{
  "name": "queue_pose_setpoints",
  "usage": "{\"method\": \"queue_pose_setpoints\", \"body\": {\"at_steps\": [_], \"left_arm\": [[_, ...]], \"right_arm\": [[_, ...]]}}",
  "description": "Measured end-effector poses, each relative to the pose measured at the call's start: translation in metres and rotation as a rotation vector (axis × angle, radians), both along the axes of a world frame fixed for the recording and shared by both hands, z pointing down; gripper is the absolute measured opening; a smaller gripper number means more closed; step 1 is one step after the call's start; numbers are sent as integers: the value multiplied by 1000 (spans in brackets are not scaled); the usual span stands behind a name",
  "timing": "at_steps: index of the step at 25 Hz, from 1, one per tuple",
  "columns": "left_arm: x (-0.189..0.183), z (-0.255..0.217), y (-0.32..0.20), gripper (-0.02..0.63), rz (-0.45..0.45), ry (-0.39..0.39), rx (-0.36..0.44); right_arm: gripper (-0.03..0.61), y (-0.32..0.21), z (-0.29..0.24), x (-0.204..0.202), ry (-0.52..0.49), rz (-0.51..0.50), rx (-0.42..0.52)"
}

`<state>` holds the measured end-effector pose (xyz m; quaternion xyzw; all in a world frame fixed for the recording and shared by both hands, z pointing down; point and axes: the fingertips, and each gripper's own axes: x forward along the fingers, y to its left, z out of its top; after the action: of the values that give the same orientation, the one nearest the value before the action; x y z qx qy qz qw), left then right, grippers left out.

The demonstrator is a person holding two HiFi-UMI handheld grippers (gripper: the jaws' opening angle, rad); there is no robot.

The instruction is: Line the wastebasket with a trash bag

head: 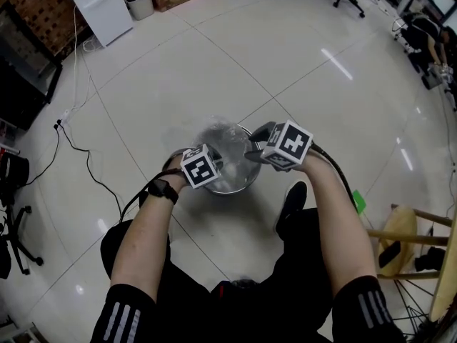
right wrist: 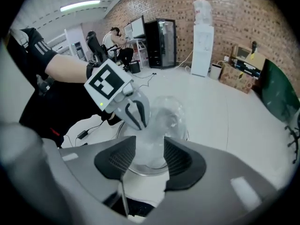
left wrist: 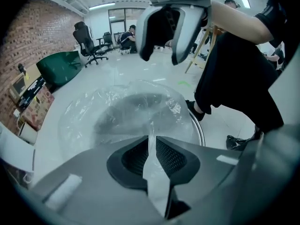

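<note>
- The trash bag [head: 227, 143] is a thin, clear, crinkled film, billowed into a dome over the wastebasket [head: 239, 186].
- The wastebasket is a round, shiny metal vessel, set on a glossy pale tiled floor [head: 214, 70] just in front of the person's knees.
- In the left gripper view, the left gripper [left wrist: 151, 139] is seen with its dark, ribbed pads brought nearly together on a flat strip of the bag's film, which is drawn back between them.
- In the right gripper view, the right gripper [right wrist: 149, 156] is shown with its jaws held well apart; only the basket's rim and the bag beyond are seen through the gap, and nothing is pressed by the pads.
- Neither jaw state can be read in the head view, where both grippers are seen meeting over the basket's near rim, the left lower and the right raised slightly above it.
- Both grippers are angled steeply downward, with bare forearms [head: 146, 234] extended from black striped sleeves.
- A dark wrist band [head: 163, 189] is worn on the left wrist.
</note>
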<state>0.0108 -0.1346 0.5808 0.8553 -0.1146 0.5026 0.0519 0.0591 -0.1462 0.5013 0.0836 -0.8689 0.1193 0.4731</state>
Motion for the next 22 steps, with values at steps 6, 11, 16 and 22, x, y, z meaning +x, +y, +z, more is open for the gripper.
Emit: {"method": "queue_pose_setpoints", "body": {"at_steps": [6, 11, 16, 22], "left_arm": [[16, 0, 6, 64, 36, 18, -7], [10, -30, 4, 107, 23, 69, 11], [-26, -59, -20, 142, -120, 120, 27], [-96, -31, -20, 250, -244, 50, -106]], "right_arm": [[196, 0, 52, -13, 52, -48, -5], [196, 2, 94, 4, 101, -20, -58], [196, 1, 120, 3, 144, -1, -72], [196, 3, 125, -21, 133, -72, -30]]}}
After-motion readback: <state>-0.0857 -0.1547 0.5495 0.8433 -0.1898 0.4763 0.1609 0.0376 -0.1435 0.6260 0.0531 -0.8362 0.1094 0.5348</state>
